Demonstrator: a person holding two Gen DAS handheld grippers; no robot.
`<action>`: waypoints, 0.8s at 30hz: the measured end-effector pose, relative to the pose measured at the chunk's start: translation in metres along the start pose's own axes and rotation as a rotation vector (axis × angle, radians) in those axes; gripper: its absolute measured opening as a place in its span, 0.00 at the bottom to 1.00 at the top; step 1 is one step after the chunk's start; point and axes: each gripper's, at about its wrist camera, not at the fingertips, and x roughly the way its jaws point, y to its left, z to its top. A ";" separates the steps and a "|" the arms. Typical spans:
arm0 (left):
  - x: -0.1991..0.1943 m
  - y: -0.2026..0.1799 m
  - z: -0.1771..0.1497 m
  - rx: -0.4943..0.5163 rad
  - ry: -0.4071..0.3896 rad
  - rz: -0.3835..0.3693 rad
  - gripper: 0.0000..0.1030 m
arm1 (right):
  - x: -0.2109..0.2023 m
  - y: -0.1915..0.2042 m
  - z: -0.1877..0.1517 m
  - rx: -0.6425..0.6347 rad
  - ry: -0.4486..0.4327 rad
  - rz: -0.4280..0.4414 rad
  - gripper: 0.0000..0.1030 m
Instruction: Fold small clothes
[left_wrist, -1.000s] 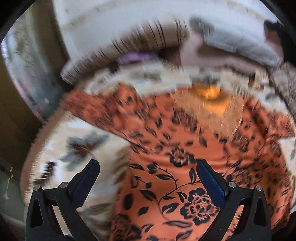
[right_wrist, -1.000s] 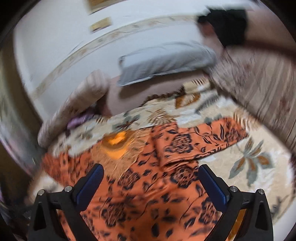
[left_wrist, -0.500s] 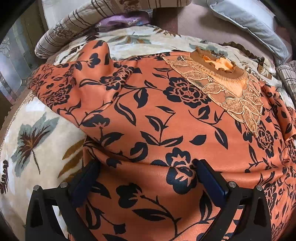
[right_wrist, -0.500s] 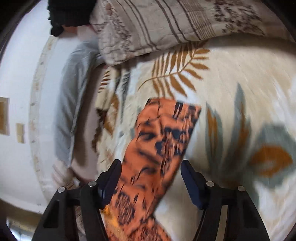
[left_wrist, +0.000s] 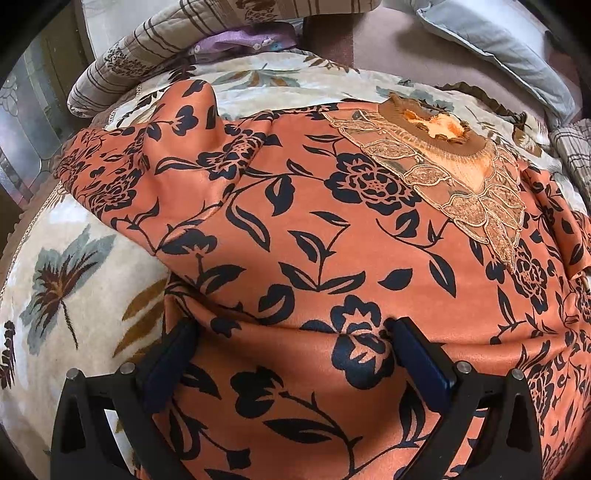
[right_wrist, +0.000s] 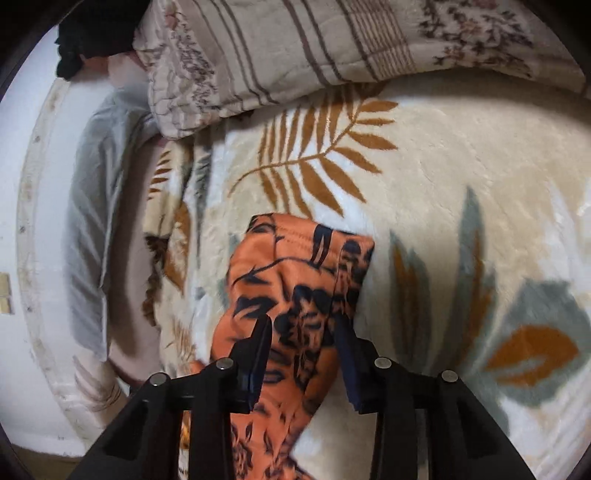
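The orange dress (left_wrist: 332, 229), a smooth satiny cloth printed with black roses and leaves, lies spread on the plush leaf-patterned blanket (left_wrist: 66, 288); a stiff lace yoke (left_wrist: 461, 184) rings its neckline; the left gripper (left_wrist: 291, 354) stands wide, pressed into a soft raised fold that bulges between its fingers; the right gripper (right_wrist: 304, 332), having just narrowed, pinches a bunched sleeve (right_wrist: 299, 273) beside a quilted striped pillow (right_wrist: 295, 48).
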 end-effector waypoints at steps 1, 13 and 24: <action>0.000 0.000 -0.001 -0.002 -0.003 0.002 1.00 | 0.002 -0.002 -0.002 -0.004 0.007 -0.010 0.64; -0.003 -0.001 -0.004 0.031 -0.013 -0.007 1.00 | 0.027 0.004 0.000 -0.101 -0.095 -0.038 0.17; -0.044 0.017 0.002 0.004 -0.205 0.121 1.00 | -0.024 0.141 -0.114 -0.491 -0.054 0.433 0.12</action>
